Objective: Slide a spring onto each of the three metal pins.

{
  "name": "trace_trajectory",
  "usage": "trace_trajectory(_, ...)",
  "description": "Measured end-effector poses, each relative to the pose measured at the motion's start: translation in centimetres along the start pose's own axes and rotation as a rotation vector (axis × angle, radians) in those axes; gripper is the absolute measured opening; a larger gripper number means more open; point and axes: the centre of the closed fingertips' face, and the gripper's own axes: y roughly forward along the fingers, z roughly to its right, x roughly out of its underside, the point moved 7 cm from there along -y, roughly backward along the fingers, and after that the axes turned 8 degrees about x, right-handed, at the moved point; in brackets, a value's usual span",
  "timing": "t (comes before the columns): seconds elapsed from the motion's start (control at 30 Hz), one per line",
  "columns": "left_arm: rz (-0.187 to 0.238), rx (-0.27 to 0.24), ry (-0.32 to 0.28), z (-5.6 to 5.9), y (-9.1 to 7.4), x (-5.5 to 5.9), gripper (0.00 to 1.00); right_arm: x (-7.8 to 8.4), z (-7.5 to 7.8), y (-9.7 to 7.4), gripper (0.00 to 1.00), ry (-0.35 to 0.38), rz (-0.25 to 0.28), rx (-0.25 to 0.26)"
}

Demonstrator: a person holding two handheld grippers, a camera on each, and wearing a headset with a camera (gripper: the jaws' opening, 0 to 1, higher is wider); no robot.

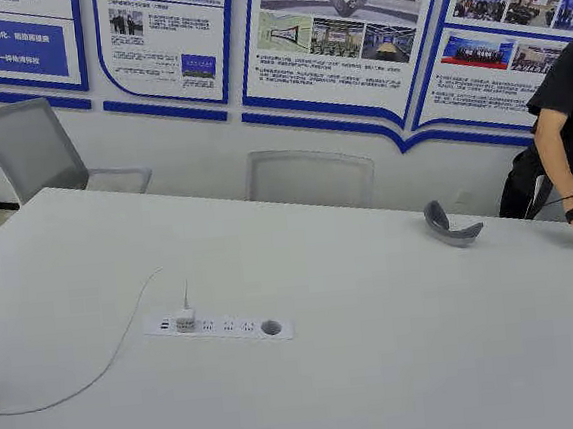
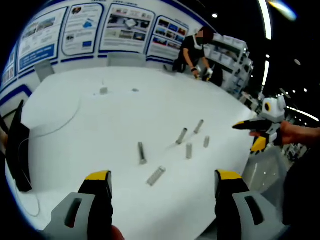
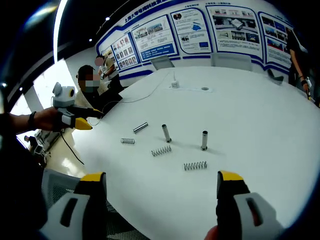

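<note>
White table (image 1: 401, 375): power strip (image 1: 219, 327), cable (image 1: 109, 363), grey curved object (image 1: 451, 226), maybe headrest; chairs (image 1: 30, 147) behind.

bright overhead light, fisheye-warped edges

The surface (image 1: 400, 365) is plain white, as are the power strip (image 1: 218, 327) and its thin cable (image 1: 118, 348). The chairs (image 1: 30, 147) are pale grey. The wall posters (image 1: 166, 39) are white with bold blue borders and blue panels. A curved object (image 1: 451, 225) is dark grey. A person's shirt (image 1: 571, 79) is black. The left gripper (image 2: 163, 176) and right gripper (image 3: 161, 176) have grey jaws tipped in yellow. The pins (image 3: 204, 140) and springs (image 3: 195, 165) are silvery metal.
</note>
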Motion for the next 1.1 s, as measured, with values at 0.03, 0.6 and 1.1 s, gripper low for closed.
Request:
trace_trajectory(0.03, -0.003, -0.003, -0.005, -0.1, 0.2, 0.1, 0.84, 0.0, 0.0, 0.0, 0.92, 0.003, 0.001, 0.0)
trace_trajectory(0.6, -0.024, 0.001, -0.032, -1.8, 3.8, 0.3, 0.81, 0.8, 0.4, -0.2, 0.92, 0.018, -0.006, 0.005)
trace_trajectory(1.1, -0.03, -0.011, -0.056, -3.1, 6.5, 0.2, 0.74, 1.2, 0.2, -0.1, 0.92, 0.023, -0.015, -0.001)
